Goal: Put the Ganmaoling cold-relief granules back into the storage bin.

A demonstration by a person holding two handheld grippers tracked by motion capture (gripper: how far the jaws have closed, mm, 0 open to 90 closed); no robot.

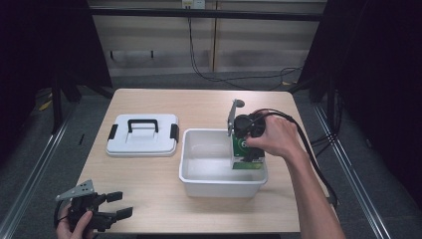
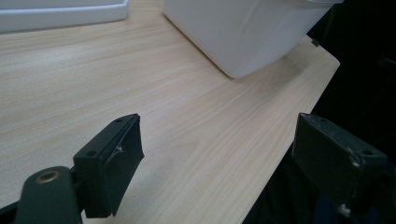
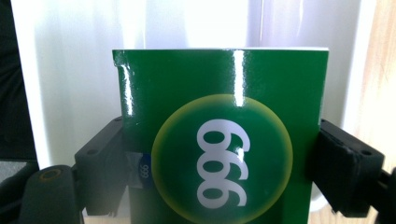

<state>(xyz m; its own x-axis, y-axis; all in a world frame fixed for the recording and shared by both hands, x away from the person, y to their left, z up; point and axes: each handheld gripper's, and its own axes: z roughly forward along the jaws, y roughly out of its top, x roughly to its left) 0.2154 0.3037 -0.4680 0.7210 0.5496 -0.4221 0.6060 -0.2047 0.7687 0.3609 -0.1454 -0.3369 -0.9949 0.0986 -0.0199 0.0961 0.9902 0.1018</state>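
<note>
Green box (image 3: 219, 140), marked 999: pinched upright between our right gripper (image 1: 247, 149) jaws, inside the white bin (image 1: 199, 186), right end. We lower it straight, release once seated. Left gripper (image 1: 112, 205): jaws spread, idle over desk (image 2: 70, 84). Lid (image 1: 143, 134): beside bin.

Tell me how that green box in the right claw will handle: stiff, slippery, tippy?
The green box looks like thin glossy card with a dented corner, so probably light and crushable. Its shiny faces may slip. Standing tall and narrow in the white bin, it could tip.
</note>
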